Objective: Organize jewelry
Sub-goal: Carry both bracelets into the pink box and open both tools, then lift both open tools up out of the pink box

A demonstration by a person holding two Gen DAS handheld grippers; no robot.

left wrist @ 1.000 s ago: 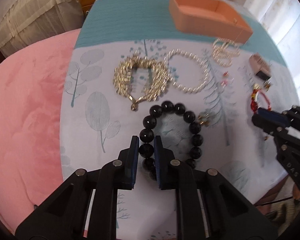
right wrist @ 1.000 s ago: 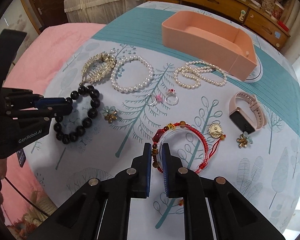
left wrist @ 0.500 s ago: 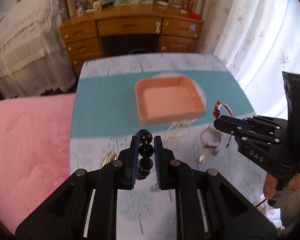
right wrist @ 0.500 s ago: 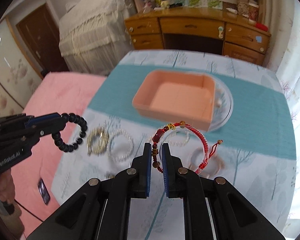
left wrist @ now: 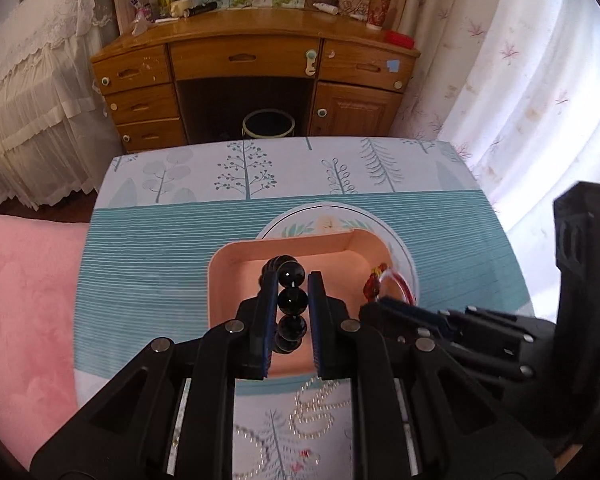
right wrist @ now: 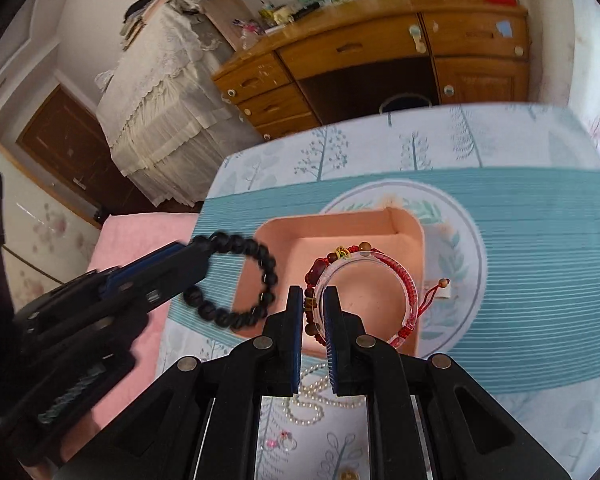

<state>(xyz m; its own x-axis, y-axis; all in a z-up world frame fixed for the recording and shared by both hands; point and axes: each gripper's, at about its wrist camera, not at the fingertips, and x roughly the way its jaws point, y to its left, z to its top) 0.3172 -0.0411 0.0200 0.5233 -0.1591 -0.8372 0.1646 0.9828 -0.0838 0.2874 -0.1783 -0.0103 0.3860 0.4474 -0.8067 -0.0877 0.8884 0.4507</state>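
My left gripper (left wrist: 293, 280) is shut on a black bead bracelet (left wrist: 290, 300) and holds it over the peach box (left wrist: 240, 256). In the right wrist view the black bead bracelet (right wrist: 236, 280) hangs from the left gripper (right wrist: 198, 252) at the box's left wall. My right gripper (right wrist: 314, 294) is shut on a red cord bracelet (right wrist: 404, 280) and holds it over the peach box (right wrist: 410, 236). In the left wrist view the red bracelet (left wrist: 380, 280) and the right gripper (left wrist: 380, 305) show at the box's right side.
The box stands on a round mat (left wrist: 400, 248) on a tree-print tablecloth (left wrist: 160, 264). A pearl necklace (left wrist: 320, 416) and rings (right wrist: 280, 442) lie on the near side. A wooden desk (left wrist: 256, 80) stands behind, pink bedding (left wrist: 24, 320) at left.
Both grippers have carried their bracelets forward, from short of the box to directly over it. The grips have not changed.
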